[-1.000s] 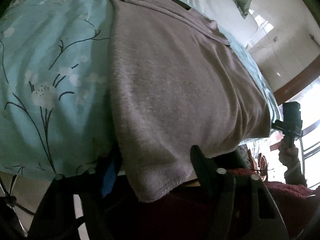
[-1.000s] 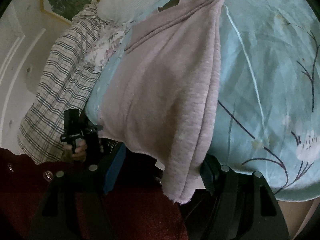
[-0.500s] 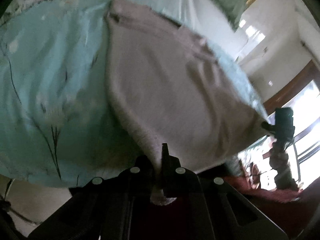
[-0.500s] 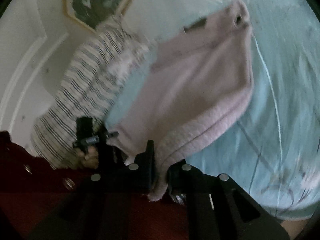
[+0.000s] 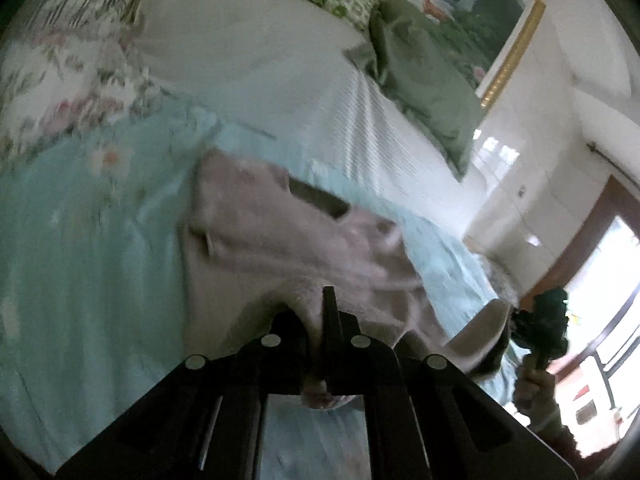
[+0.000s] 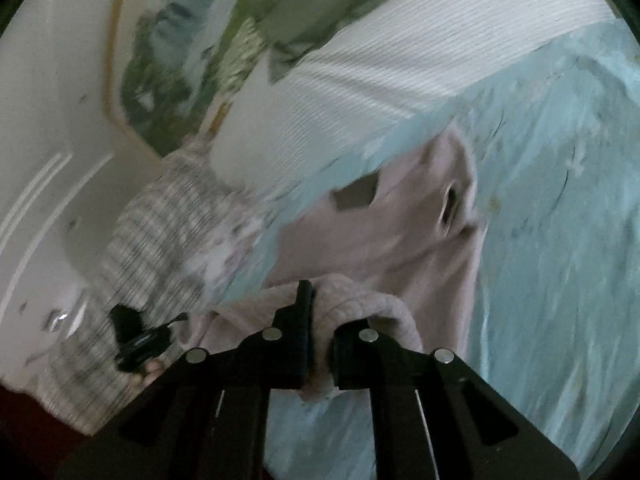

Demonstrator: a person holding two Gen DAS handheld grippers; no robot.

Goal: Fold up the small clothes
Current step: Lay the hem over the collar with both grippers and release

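Slippage risk: left gripper [image 5: 320, 344] and right gripper [image 6: 320, 344] each clamp the near hem of the pink garment [image 5: 280, 248] lifted over the bedsheet [image 5: 80, 260], so uneven carrying may skew the fold.

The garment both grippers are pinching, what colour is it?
The garment is a plain pale mauve-pink with no print, clearest in the right wrist view.

The pinkish garment [image 5: 288, 240] is soft, fuzzy, matt cloth. Under it the turquoise bedsheet [image 5: 92, 264] has a smooth, faint sheen. The black grippers look like matt plastic with small shiny metal screws [image 6: 368, 335].
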